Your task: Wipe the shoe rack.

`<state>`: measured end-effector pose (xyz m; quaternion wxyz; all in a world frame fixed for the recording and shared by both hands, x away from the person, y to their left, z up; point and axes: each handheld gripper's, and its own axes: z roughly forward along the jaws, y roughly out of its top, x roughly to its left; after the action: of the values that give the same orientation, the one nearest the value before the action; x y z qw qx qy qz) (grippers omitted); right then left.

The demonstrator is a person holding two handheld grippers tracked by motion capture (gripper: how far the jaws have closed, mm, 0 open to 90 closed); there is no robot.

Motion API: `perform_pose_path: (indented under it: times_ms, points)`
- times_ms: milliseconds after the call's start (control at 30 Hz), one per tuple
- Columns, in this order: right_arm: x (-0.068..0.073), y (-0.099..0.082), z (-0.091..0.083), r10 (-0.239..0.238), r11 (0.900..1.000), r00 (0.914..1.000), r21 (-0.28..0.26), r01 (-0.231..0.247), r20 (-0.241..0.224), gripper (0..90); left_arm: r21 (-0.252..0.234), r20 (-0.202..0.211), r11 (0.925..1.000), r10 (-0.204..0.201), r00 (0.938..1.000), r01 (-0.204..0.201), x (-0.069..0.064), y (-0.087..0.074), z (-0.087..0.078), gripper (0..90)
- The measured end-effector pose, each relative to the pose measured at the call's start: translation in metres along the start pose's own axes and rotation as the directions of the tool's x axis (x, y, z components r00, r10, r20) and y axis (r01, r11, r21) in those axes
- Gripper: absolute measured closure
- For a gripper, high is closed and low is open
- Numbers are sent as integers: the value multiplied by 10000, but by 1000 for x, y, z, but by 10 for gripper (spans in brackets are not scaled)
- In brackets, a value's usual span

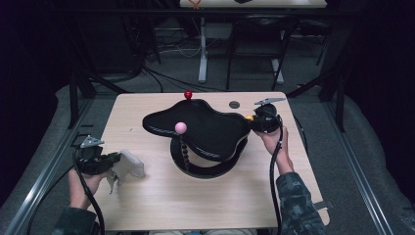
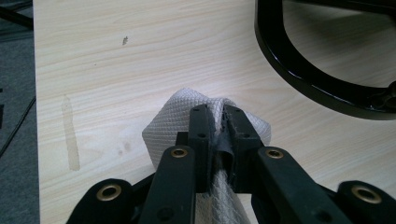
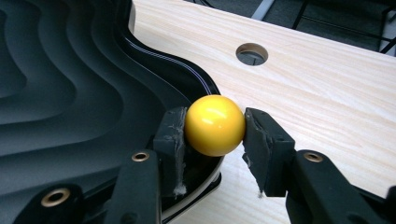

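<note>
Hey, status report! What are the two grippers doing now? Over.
Left gripper shut on white cloth, at table's near left. Right gripper shut on yellow ball at black tray's edge. Nothing in the way.

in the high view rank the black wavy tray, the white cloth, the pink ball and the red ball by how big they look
1. black wavy tray
2. white cloth
3. pink ball
4. red ball, though it sits farther from the camera, so the two balls may really match.
</note>
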<state>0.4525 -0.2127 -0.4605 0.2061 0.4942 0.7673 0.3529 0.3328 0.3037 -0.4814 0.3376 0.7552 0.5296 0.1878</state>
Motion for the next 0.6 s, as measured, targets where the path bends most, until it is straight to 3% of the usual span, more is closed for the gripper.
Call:
perform_pose_path:
  times_ms: [567,600]
  points:
    - [-10,9,10,43,9999,9996,115,-46,292,590,22,29,10000,69,10000,-69,-1,0,1,820]
    - [-11,9,10,30,9997,9999,238,-33,110,590,26,27,10000,74,10000,-74,-2,0,1,820]
